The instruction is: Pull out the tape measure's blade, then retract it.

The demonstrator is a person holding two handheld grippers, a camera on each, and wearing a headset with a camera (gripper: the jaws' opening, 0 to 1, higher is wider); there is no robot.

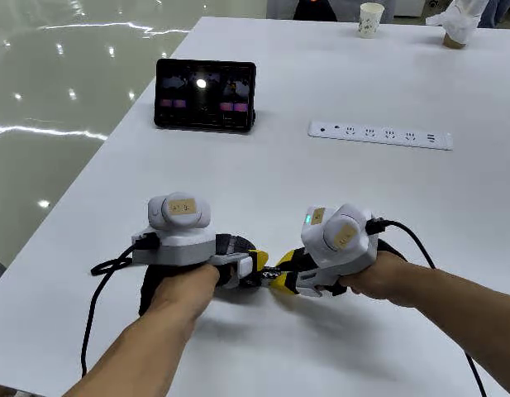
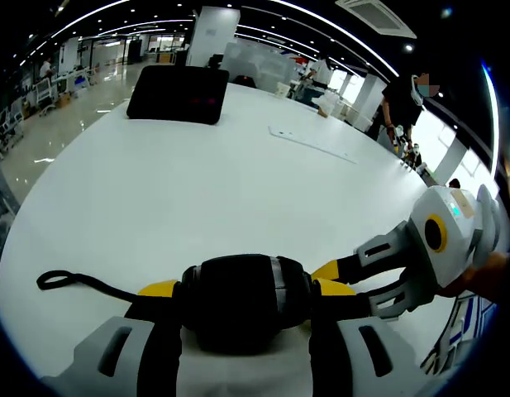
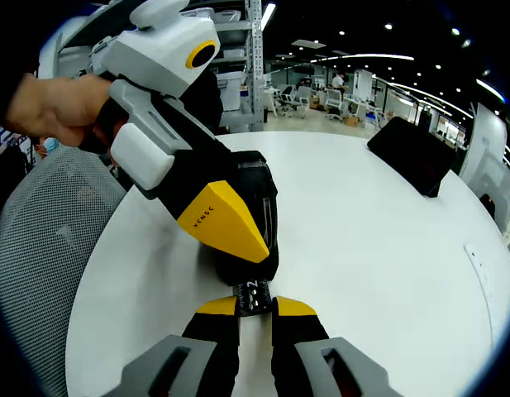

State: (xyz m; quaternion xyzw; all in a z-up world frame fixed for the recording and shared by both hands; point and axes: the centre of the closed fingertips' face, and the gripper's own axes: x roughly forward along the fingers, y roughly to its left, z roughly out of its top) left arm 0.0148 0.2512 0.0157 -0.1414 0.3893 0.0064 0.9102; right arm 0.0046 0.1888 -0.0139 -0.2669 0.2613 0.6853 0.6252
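1. Tape measure [image 2: 242, 308], black-cased, rests on the white table [image 1: 337, 182], clamped between the left gripper's [image 2: 246, 289] jaws.
2. Right gripper [image 3: 255, 309] pinches the blade tip [image 3: 253, 293], just outside the case.
3. A tablet [image 1: 206, 93] stands farther back.

The white tabletop [image 1: 337, 190] lies bare ahead and to either side — broad room. Well back stand a black tablet propped upright [image 1: 205, 94], a long white power strip [image 1: 380, 135] and a white paper cup [image 1: 370, 19]. At the near edge the left gripper [image 2: 246, 288] and right gripper [image 3: 255, 308] meet nose to nose at the black tape measure [image 2: 238, 310] — no gap; black cables [image 1: 91, 302] trail behind them.
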